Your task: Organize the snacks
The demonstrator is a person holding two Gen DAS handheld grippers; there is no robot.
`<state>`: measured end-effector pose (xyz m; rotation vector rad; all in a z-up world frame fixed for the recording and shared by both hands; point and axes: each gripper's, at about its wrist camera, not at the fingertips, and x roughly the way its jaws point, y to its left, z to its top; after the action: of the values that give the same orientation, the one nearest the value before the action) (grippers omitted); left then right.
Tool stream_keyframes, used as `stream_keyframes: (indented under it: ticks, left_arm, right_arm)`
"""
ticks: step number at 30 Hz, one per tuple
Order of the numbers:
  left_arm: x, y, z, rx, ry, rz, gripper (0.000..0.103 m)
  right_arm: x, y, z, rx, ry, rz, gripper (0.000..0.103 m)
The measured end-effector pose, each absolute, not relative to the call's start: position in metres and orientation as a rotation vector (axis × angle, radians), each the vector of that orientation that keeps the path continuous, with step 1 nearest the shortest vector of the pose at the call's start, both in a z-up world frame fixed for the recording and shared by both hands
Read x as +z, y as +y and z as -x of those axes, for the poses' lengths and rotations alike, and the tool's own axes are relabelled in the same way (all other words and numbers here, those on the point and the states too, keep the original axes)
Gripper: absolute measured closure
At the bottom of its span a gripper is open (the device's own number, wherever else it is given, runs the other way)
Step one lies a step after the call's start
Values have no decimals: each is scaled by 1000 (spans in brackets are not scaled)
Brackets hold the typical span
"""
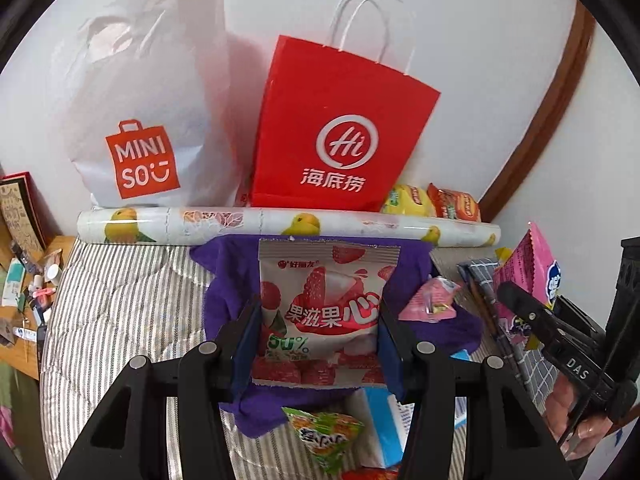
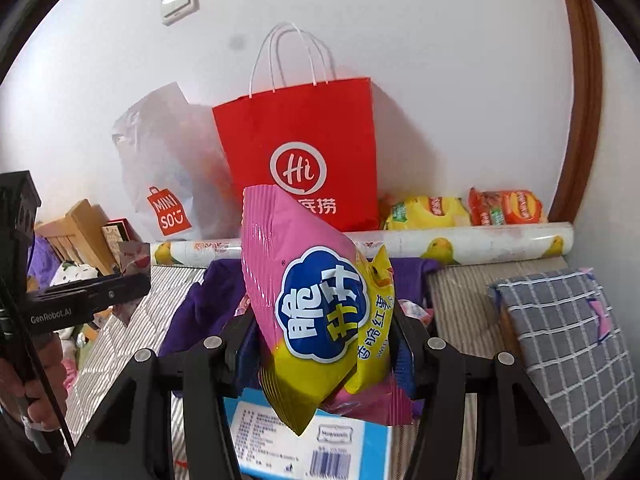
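Left gripper clasped a strawberry pack, right gripper a pink pack; other snacks lay unsorted, red bag waited.

The white plastic bag ahead-left of the left gripper is displaying "MINISO". The red paper bag straight ahead is showing "Hi" and "海底捞". The strawberry pouch between the left jaws is reading "好丽友", "果滋果心" and "50%". The neighbouring tool body, left of the right gripper, is carrying "GenRobot.AI"
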<state>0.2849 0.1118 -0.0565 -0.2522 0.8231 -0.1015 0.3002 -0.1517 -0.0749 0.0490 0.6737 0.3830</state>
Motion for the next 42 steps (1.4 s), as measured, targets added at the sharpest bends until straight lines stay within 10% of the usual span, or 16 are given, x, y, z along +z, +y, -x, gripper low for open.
stream_keyframes:
  ticks: [42]
  left_arm:
    - [-173, 106, -343, -102, 1065, 265, 53]
  right_arm:
    - [-178, -112, -365, 398, 935, 57, 39]
